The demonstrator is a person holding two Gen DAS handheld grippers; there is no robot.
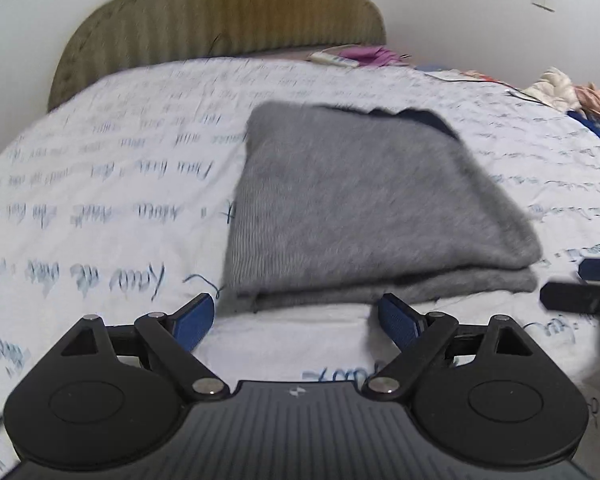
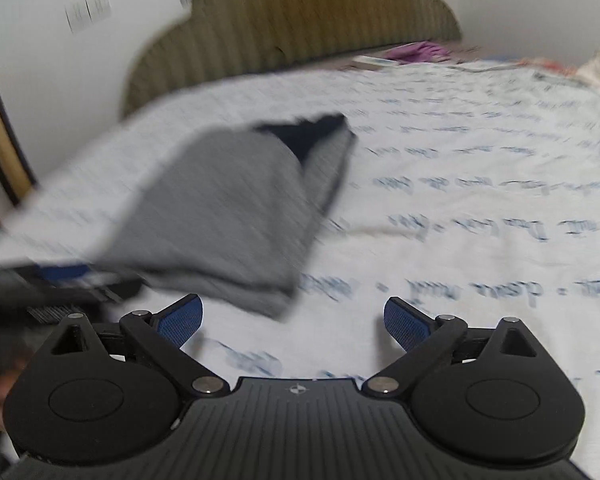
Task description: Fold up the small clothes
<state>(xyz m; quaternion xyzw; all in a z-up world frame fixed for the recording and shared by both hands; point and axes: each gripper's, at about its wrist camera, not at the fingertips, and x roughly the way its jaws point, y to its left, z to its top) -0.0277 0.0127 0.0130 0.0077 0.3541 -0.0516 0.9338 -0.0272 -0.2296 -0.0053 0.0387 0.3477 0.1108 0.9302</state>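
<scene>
A grey knit garment (image 1: 372,204) lies folded into a thick rectangle on the bed, with a dark blue collar showing at its far edge. My left gripper (image 1: 296,320) is open and empty, just short of the garment's near edge. In the right wrist view the same garment (image 2: 228,204) lies ahead and to the left. My right gripper (image 2: 292,320) is open and empty, a little to the right of the garment's near corner. It also shows at the right edge of the left wrist view (image 1: 584,284). Both views are blurred.
The bed carries a white sheet (image 1: 100,200) printed with blue handwriting. An olive padded headboard (image 1: 220,20) stands at the far end. Purple cloth and small items (image 1: 364,56) lie by the headboard. More clothes (image 1: 572,92) are piled at the far right.
</scene>
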